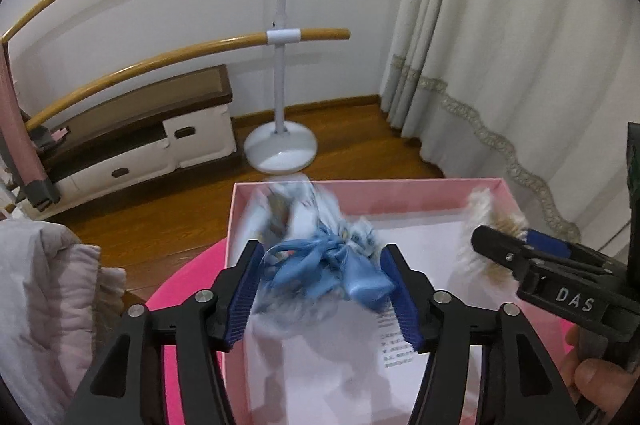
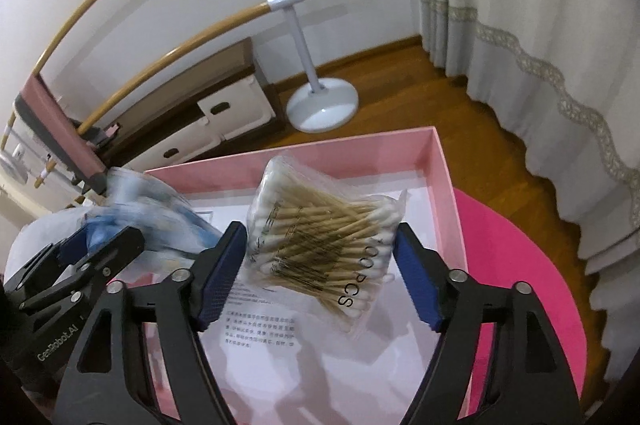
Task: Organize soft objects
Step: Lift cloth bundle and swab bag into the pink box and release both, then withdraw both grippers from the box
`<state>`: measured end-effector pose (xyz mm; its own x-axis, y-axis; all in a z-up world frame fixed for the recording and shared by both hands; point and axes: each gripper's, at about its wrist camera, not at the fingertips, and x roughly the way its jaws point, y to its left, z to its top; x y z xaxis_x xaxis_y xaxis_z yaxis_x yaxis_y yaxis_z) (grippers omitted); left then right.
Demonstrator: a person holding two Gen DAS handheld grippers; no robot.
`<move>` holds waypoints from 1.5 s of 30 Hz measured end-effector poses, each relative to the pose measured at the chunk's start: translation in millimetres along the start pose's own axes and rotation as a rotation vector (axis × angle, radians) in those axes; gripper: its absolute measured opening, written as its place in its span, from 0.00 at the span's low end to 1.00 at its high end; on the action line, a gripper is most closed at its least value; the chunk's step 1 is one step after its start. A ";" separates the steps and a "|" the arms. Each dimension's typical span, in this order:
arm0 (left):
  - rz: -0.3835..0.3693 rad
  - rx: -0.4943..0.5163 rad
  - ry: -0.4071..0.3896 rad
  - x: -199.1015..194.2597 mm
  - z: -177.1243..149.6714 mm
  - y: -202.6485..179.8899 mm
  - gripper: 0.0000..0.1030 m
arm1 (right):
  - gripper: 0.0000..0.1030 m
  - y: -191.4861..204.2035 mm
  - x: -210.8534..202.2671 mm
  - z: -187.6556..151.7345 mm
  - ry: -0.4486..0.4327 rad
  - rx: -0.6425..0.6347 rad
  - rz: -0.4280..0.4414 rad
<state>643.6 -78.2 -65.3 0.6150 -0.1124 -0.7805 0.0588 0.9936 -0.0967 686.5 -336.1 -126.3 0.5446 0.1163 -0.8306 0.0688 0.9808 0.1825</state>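
"DAS" on right claw (image 1: 496,245), "GeeRobot.AI" on left claw (image 2: 104,241)

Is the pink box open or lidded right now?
Open. The pink box shows no lid; its white printed lining is exposed, and the cotton swab pack sits over the bare interior.

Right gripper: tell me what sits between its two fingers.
In the right wrist view, a clear bag of cotton swabs lies between the right gripper fingers, over the pink box; the pads stand clear of it.

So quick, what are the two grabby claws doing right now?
Left gripper: open, pads not squeezing the blurred blue-ribboned bundle between them, above the pink box.
Right gripper: open, the cotton swab pack loose between its pads.
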 end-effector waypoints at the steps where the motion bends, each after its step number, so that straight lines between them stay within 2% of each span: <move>1: 0.005 0.003 -0.005 -1.2 1.7 -6.2 0.62 | 0.81 -1.2 -0.8 -0.7 -0.003 0.009 0.006; 3: 0.027 0.008 -0.032 -7.8 2.9 -9.6 0.81 | 0.99 -2.7 -4.8 -2.8 -0.017 0.018 0.009; 8: 0.067 0.025 -0.112 -37.1 5.1 -12.0 1.00 | 1.00 -7.6 -27.8 -9.1 -0.066 0.050 0.017; 12: 0.099 0.029 -0.173 -67.1 7.8 -12.2 1.00 | 1.00 -4.8 -62.1 -21.4 -0.121 0.054 0.021; 18: 0.095 0.019 -0.263 -121.8 -8.0 -12.2 1.00 | 1.00 13.8 -124.9 -48.3 -0.221 0.027 0.033; 24: 0.092 0.014 -0.366 -179.6 -41.2 -18.2 1.00 | 1.00 30.7 -191.8 -100.5 -0.331 -0.008 0.035; 29: 0.103 0.017 -0.431 -220.7 -78.7 -19.3 1.00 | 1.00 36.2 -227.9 -139.3 -0.377 -0.019 0.042; 35: 0.102 0.014 -0.479 -238.1 -119.0 -31.2 1.00 | 1.00 46.4 -263.9 -175.9 -0.443 -0.052 0.017; 41: 0.098 -0.010 -0.502 -227.6 -145.9 -17.3 1.00 | 1.00 52.2 -292.4 -211.1 -0.499 -0.065 -0.016; 45: 0.109 -0.011 -0.512 -225.7 -165.1 -25.0 1.00 | 1.00 53.5 -303.2 -237.2 -0.516 -0.065 -0.038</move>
<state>373.5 -79.9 11.3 0.9229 0.0158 -0.3846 -0.0339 0.9986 -0.0403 326.8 -281.8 10.5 0.8848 0.0045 -0.4660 0.0535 0.9924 0.1111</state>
